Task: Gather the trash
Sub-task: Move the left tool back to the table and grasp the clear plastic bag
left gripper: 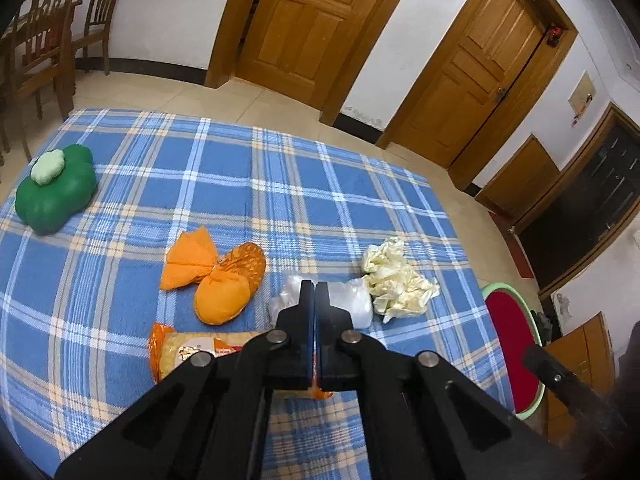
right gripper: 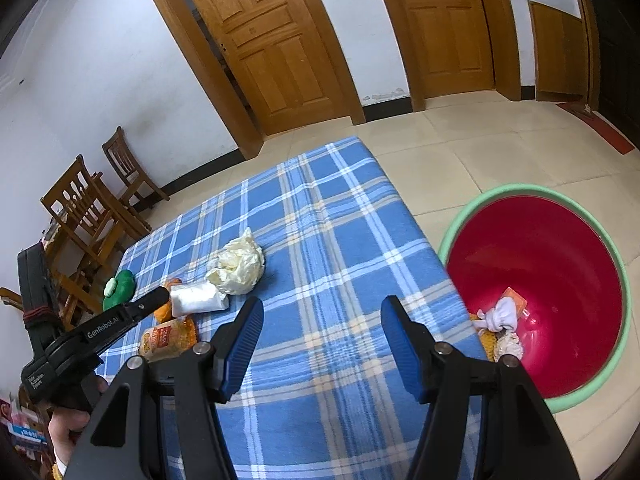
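Trash: spread over the blue plaid cloth (left gripper: 280, 184) covering the table. Cream wad (left gripper: 396, 280) of crumpled paper lying just beside a clear bag (left gripper: 356, 300), the two touching. Orange wrapper (left gripper: 216, 276) (fanned at one end, bulging at the other) left of the bag. Snack packet (left gripper: 188, 354) nearest the camera, partly hidden under the left gripper (left gripper: 315, 292). Green box (left gripper: 56, 188) with pale lid well apart at the far left of the cloth.

Left gripper: fingers pressed together, nothing seen between them, tips above the clear bag; contact with the bag cannot be told.

Right gripper (right gripper: 322, 344): fingers (right gripper: 244, 344) spread wide over bare cloth, holding nothing, near the table edge.

Bin (right gripper: 560, 404) (red inside, green rim) on the tiled floor just beside the table, at the right. Inside at the bottom: white knotted wad (right gripper: 502, 316), orange scrap (right gripper: 516, 300), further pieces partly hidden.

Wooden chairs (right gripper: 88, 208) and doors (right gripper: 276, 40) behind.
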Demonstrator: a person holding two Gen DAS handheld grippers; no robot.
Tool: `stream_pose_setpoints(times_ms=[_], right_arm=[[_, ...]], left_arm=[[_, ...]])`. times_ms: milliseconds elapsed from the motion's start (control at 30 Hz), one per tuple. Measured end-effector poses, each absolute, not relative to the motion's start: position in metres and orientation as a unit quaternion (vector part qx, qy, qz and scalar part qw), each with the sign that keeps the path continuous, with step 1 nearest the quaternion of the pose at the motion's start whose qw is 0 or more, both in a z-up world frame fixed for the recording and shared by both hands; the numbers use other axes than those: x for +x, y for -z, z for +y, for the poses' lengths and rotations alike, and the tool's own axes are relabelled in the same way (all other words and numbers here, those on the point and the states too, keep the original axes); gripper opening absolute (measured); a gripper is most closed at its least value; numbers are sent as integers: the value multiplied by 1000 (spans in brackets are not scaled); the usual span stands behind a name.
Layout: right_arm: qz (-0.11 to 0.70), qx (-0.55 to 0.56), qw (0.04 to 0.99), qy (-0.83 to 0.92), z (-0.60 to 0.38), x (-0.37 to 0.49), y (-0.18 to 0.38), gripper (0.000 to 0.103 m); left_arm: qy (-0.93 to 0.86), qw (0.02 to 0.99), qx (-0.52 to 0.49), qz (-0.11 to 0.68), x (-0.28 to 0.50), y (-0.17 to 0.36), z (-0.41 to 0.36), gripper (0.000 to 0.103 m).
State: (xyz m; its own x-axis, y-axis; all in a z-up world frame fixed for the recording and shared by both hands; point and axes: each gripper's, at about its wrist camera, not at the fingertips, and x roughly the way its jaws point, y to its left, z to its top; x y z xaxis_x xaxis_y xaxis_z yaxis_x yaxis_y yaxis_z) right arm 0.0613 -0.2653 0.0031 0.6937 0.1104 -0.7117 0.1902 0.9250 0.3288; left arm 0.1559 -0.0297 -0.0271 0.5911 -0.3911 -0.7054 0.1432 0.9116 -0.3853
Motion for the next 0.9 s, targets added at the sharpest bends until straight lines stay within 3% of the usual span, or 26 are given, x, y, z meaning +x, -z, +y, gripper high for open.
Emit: stream_pose_setpoints(times_ms=[233,300,367,433,900], right_arm=[[391,191,900,20,-263,62,-3,64],[392,191,900,20,-263,62,-3,64],[392,194,899,20,-263,62,-2,64],[392,194,899,20,-262,62,-2,64],[393,206,896,28,-280,58,2,64]], left_arm=[[164,875,-112,441,160,28,-36,0],[165,875,-94,446,164,27,-40,9],[166,876,-76,446,168,27,-44,30],[165,877,-53,449,172,29,-51,44],[177,863,-50,470,187,49,-75,55]])
